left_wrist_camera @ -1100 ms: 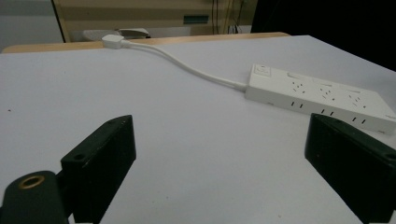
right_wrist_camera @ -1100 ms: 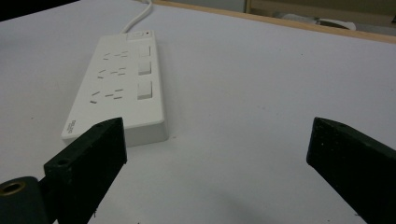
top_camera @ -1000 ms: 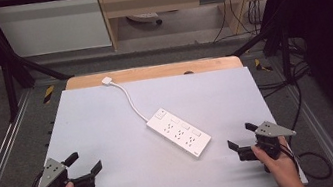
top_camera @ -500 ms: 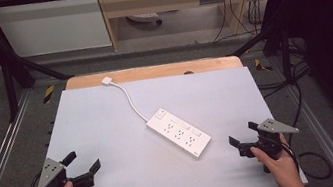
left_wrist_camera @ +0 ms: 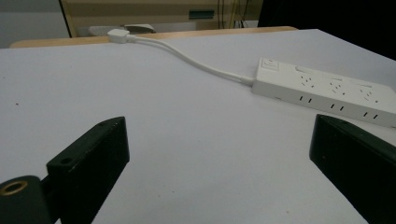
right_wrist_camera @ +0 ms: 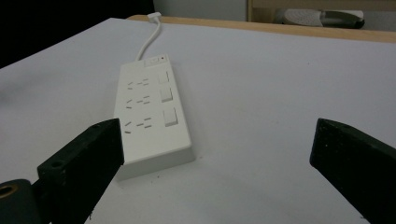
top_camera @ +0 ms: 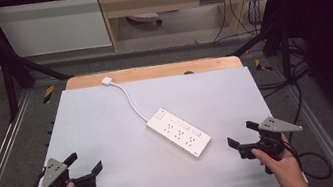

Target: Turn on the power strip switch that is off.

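I am looking down on the white table (top_camera: 109, 128) and seeing the white power strip (top_camera: 179, 132) lying flat near its middle, running diagonally with its near end pointing toward my right side. I am holding the right gripper (top_camera: 242, 135) at the near right corner, its jaws standing wide apart and gripping nothing; the strip's near end is lying just beyond and to the left of it, not touching. In the right gripper view the power strip (right_wrist_camera: 152, 112) is sitting just past the left jaw, sockets and switches facing up. I am keeping the left gripper (top_camera: 85, 165) at the near left corner, jaws also spread wide and empty, well apart from the strip. In the left gripper view the power strip (left_wrist_camera: 327, 91) is lying ahead and to the right, its cord (left_wrist_camera: 196, 63) curving back across the bare surface to the plug (left_wrist_camera: 119, 35) resting by the wooden far edge (top_camera: 151, 72). Nothing is lying between either gripper and the strip.
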{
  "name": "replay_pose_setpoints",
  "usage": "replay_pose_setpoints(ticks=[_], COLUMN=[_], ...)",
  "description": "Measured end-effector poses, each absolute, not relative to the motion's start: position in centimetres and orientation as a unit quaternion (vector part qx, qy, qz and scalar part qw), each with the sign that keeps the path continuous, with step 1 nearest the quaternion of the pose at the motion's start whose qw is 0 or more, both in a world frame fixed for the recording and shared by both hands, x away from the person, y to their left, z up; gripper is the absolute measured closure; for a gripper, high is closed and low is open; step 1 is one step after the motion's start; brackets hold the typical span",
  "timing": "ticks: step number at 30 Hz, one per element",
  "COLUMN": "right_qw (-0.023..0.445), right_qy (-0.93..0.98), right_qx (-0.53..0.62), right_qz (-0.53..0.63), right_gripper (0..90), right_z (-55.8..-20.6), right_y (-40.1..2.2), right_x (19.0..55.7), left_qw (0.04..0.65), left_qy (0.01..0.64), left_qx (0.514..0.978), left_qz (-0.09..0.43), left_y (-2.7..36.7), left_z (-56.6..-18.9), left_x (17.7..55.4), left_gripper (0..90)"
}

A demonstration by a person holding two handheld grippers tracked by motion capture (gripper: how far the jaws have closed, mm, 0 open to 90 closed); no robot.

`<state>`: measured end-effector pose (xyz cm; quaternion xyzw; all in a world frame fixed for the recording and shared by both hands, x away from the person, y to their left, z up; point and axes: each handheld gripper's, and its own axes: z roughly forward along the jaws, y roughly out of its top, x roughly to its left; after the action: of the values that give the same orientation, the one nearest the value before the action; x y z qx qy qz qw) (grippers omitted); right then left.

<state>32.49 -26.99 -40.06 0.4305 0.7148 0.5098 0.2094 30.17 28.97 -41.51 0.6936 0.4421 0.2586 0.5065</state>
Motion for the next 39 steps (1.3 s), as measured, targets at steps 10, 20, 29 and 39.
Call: replay_pose_setpoints(ticks=[10, 20, 29, 39], right_qw=[0.204, 0.211, 0.208, 0.203], right_qy=[0.724, 0.736, 0.73, 0.738], right_qx=[0.406, 0.378, 0.38, 0.358], right_qz=[0.519, 0.52, 0.529, 0.535], right_gripper=[3.8, 4.1, 4.3, 4.0], right_z=[-37.1, -35.0, -35.0, -34.1], right_y=[-24.8, -22.2, -21.1, -20.3], right_x=[32.6, 34.0, 34.7, 35.9], left_qw=[0.505, 0.506, 0.504, 0.501], left_qy=[0.44, 0.437, 0.435, 0.436], left_qx=[0.698, 0.7, 0.704, 0.706], left_qz=[0.255, 0.251, 0.248, 0.246], left_y=[28.8, 28.6, 28.6, 28.5], left_z=[-41.6, -41.6, -41.7, -41.8], left_x=[30.1, 30.2, 30.2, 30.2], left_gripper=[5.1, 5.1, 5.2, 5.2])
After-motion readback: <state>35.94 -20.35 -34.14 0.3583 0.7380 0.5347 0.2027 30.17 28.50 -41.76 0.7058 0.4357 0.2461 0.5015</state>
